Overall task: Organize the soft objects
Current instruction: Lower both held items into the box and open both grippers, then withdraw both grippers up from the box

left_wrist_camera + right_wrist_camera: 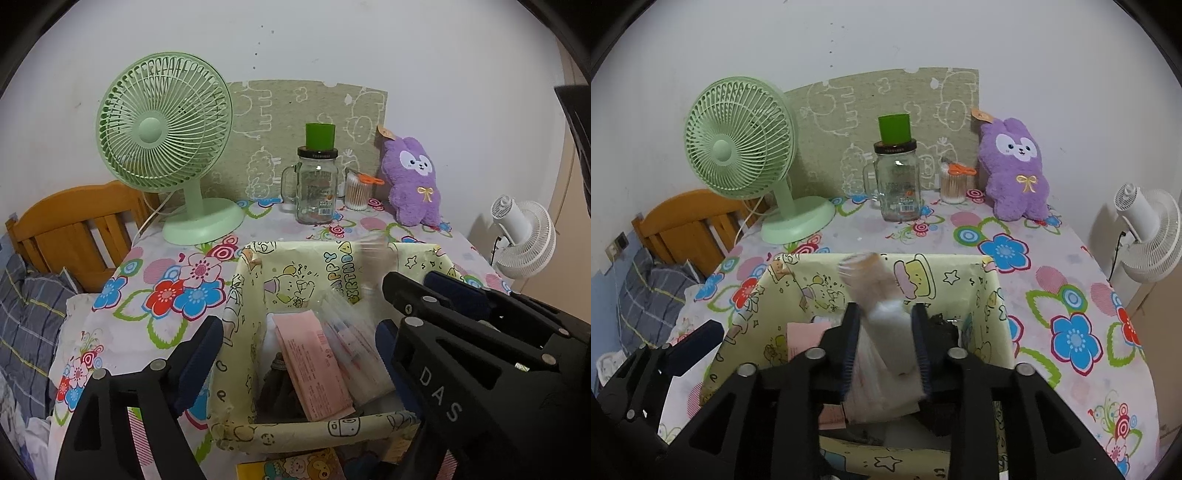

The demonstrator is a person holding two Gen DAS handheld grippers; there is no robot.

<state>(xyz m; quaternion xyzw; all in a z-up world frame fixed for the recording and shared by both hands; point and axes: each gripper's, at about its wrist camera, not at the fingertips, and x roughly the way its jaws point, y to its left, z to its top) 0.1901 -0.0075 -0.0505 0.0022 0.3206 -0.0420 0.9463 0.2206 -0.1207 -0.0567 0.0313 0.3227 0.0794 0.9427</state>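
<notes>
A box (255, 258) wrapped in yellow cartoon paper stands at the table's near edge. Inside lie a pink packet (314, 373), clear plastic packets (354, 339) and something dark. My left gripper (291, 343) is open wide, its fingers astride the box with nothing between them. My right gripper (884, 343) hangs over the box (945, 273), jaws apart. Between them is a blurred white and orange soft packet (886, 314); no firm pinch shows. That packet is a pale smear (369, 258) in the left wrist view. A purple plush rabbit (1015, 170) leans at the back right.
On the floral tablecloth (1071, 295) stand a green desk fan (162, 122), a glass mug jar (316, 184) with a green cap, and a cotton swab jar (356, 192). A white fan (1148, 229) is off the right edge. A wooden headboard (74, 229) and bedding lie to the left.
</notes>
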